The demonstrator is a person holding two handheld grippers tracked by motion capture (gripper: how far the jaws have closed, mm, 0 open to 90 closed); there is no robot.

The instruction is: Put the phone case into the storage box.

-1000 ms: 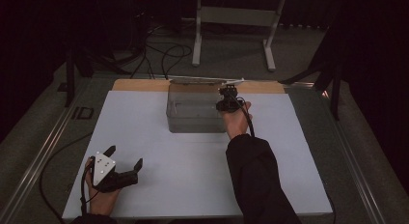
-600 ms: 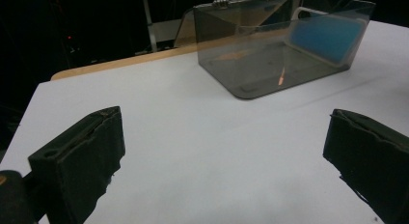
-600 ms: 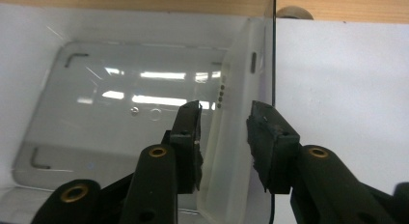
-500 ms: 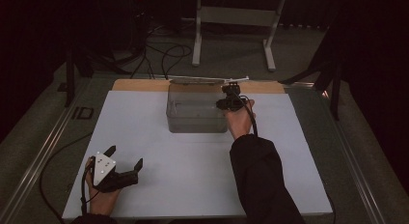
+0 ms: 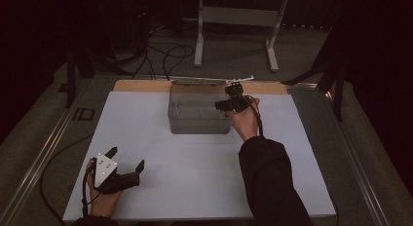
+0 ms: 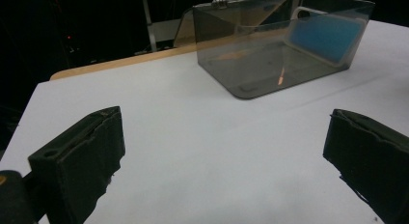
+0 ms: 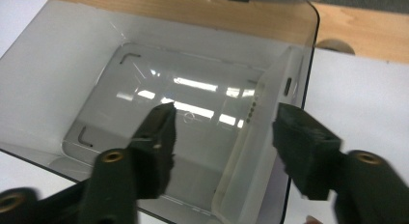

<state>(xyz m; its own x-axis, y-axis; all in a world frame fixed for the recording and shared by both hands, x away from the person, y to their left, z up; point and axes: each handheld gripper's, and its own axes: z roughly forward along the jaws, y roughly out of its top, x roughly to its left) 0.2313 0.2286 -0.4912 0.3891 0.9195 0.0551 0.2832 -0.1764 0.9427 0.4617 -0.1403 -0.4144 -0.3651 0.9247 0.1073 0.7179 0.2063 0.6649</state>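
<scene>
- A clear, smoke-tinted plastic box (image 5: 198, 116) with rounded corners stands at the far middle of the white counter (image 5: 185, 172), its hinged lid (image 5: 212, 80) swung up and back over the bare wooden strip (image 5: 141, 85) along the counter's far edge.
- A flat phone case (image 7: 255, 156), pale and see-through from above and blue (image 6: 322, 35) through the box wall, leans on edge against the box's right-hand inner wall.
- The right tool (image 5: 233, 100) hangs over the box's right end; its jaws have just been opening and now stand apart on either side of the case's upper edge, neither pad pressing it in the right gripper view (image 7: 222, 137).
- The person's right hand (image 5: 245, 120) holds that tool from the near side, the dark sleeve (image 5: 270, 182) running back to the counter's front edge.
- The left tool (image 5: 127, 160) rests low at the near left corner of the counter, well apart from the box, jaws spread wide with nothing between them (image 6: 222, 151).
- A grey three-cornered plate (image 5: 104, 167) sits on top of it.
</scene>
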